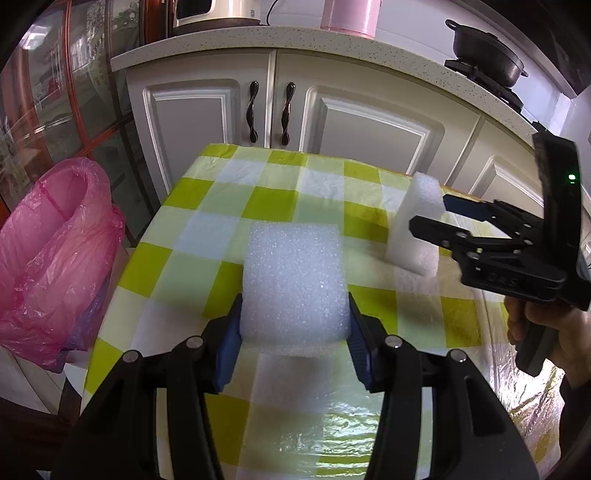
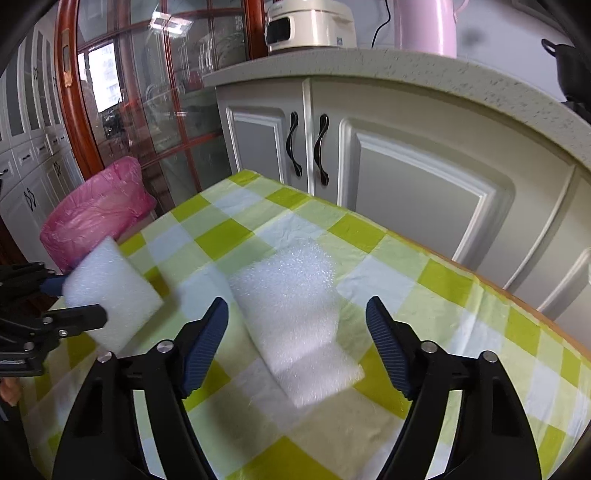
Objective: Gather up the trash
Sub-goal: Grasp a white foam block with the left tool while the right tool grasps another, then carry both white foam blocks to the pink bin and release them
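A white foam block [image 1: 295,273] sits between the blue pads of my left gripper [image 1: 294,306], which is shut on it above the green-checked tablecloth [image 1: 258,192]. The right wrist view shows this block [image 2: 114,288] tilted at the left, in the left gripper [image 2: 85,299]. A second foam block [image 2: 295,314] lies on the cloth between the fingers of my right gripper [image 2: 299,317]. That gripper is open, with gaps between both pads and the foam. From the left wrist view this second block [image 1: 413,236] stands at the right, with the right gripper [image 1: 428,212] around it.
A bin lined with a pink bag [image 1: 55,258] [image 2: 99,210] stands off the table's left side. White cabinets [image 1: 354,133] with dark handles run behind the table. On the counter above are a cooker [image 2: 310,26], a pink jug [image 2: 424,26] and a black pot [image 1: 487,55]. A hand [image 1: 546,332] holds the right gripper.
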The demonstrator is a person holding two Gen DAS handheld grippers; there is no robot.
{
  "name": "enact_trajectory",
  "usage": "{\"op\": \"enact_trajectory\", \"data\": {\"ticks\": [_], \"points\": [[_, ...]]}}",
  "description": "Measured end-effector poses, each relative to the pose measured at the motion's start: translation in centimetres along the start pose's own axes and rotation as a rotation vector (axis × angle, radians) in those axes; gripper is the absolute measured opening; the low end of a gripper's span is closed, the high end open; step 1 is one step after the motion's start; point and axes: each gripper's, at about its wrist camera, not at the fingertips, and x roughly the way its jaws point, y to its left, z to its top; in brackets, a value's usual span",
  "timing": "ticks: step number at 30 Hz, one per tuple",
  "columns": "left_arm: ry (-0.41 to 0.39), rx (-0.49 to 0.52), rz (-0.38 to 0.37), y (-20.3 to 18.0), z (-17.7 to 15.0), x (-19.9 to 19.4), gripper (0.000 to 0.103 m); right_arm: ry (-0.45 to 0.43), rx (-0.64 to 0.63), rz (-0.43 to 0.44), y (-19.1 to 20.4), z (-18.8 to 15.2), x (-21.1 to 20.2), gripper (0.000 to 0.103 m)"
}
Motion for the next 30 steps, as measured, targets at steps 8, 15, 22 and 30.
{"op": "enact_trajectory", "data": {"ticks": [8, 15, 22, 30], "points": [[-0.012, -0.005, -0.005, -0.2, 0.1, -0.5, 0.049, 0.006, 0.070, -0.062, 0.6, -0.8, -0.4, 0.055], [-0.012, -0.022, -0.021, -0.9, -1.2, -1.6, 0.049, 0.011, 0.188, -0.149, 1.7, -3.5, -3.8, 0.054], [-0.015, -0.033, -0.031, -1.6, -3.4, -3.7, 0.049, 0.010, 0.264, -0.207, 3.7, -6.4, -7.8, 0.054], [-0.072, -0.029, -0.043, -1.3, -3.7, -7.9, 0.049, -0.036, 0.269, -0.223, 5.5, -6.0, -12.1, 0.054]]}}
